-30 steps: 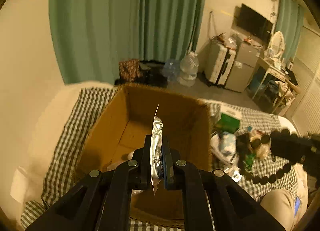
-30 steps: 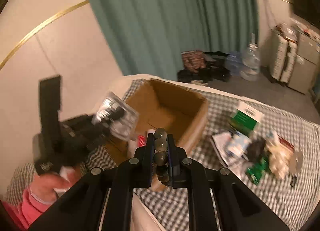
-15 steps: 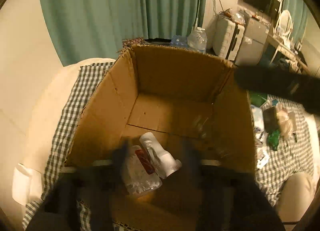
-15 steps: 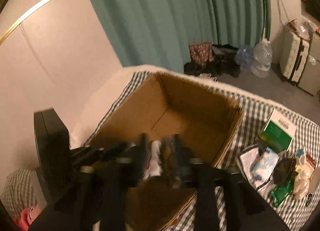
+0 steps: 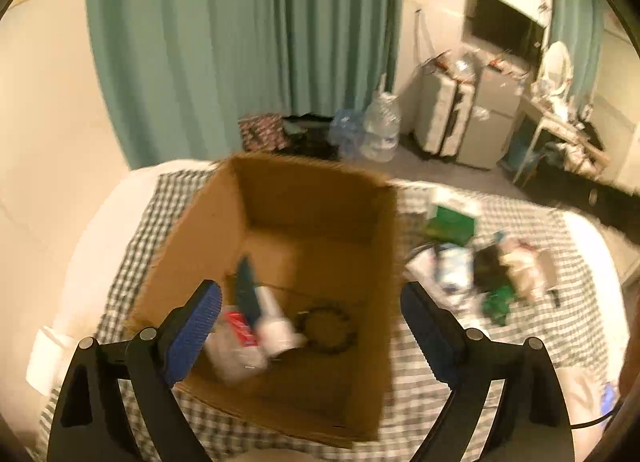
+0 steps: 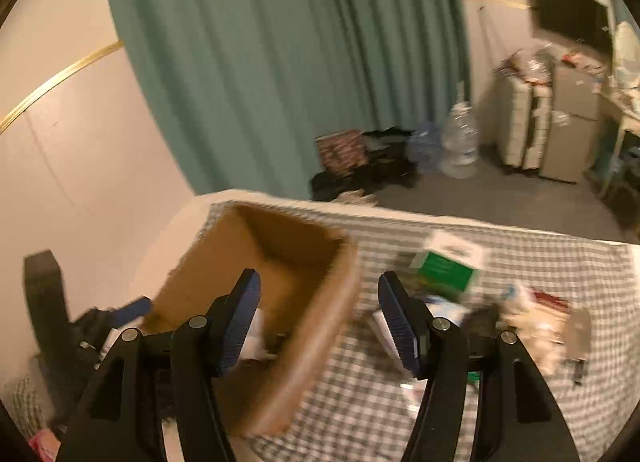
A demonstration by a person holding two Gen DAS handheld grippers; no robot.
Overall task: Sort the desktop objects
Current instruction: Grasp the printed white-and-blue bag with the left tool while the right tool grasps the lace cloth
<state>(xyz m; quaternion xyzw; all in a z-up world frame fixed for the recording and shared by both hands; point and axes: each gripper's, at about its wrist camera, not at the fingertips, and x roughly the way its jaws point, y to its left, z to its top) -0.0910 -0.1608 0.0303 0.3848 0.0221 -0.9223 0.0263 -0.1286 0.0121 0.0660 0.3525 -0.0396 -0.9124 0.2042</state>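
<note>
Your left gripper: jaws just spread wide, empty, over the box.
Your right gripper: jaws just opened, empty.
Beads: in box.

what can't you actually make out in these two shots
- Left wrist view: items in the cardboard box are motion-blurred; only a bead bracelet and a white bottle read clearly.
- Both views: the clutter pile on the checked cloth is smeared, labels unreadable.
- Right wrist view: the box wall hides most of its contents.

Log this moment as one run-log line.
left tongs: just opened, empty | right tongs: just opened, empty | cardboard box: holds bead bracelet, white bottle | green box: unsorted
</note>
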